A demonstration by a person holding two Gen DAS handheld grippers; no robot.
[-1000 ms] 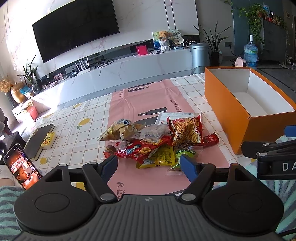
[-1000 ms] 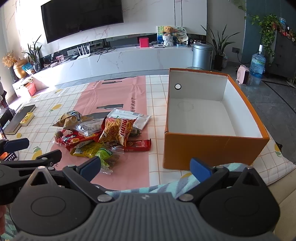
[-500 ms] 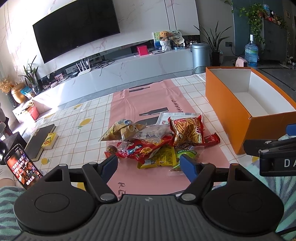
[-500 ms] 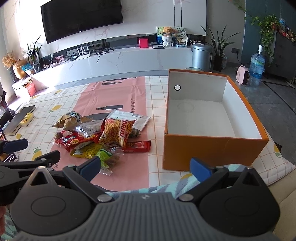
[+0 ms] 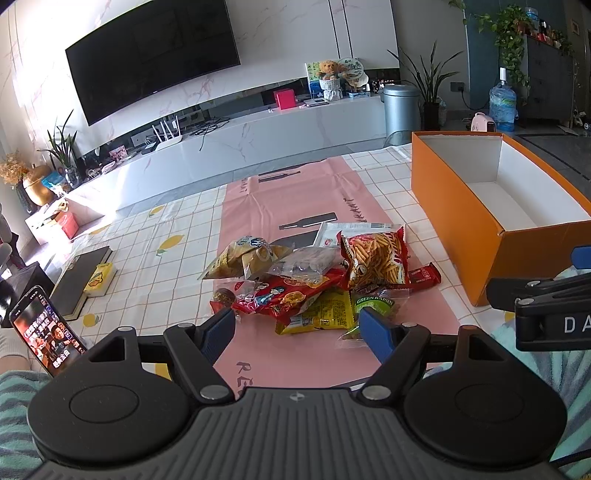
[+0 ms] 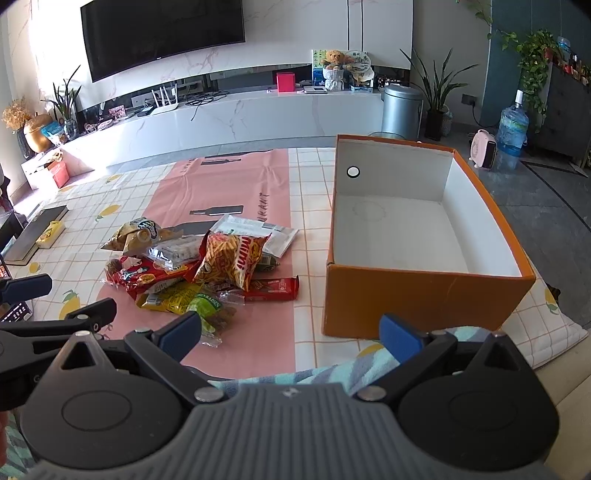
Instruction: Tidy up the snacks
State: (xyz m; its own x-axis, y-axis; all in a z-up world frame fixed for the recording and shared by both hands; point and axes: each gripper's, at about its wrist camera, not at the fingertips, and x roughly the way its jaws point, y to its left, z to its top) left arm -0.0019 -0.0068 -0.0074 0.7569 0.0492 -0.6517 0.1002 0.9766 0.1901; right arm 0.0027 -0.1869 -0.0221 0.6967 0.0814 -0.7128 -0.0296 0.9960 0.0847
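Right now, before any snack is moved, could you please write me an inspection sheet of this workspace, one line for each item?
Surface: checked tablecloth with lemon prints, pink runner laid over it.
Job's things: snack packets heaped on the runner; red bar at the heap's box-side edge; orange box open, nothing inside.
Clutter: phone with lit screen, dark book with a yellow item beside it.
Grippers: left tongs open, holding nothing; right tongs open, holding nothing; both short of the heap.
Cables: nothing seen on the table; loose wires on the TV bench.
Surroundings: wall television, bin, water bottle.
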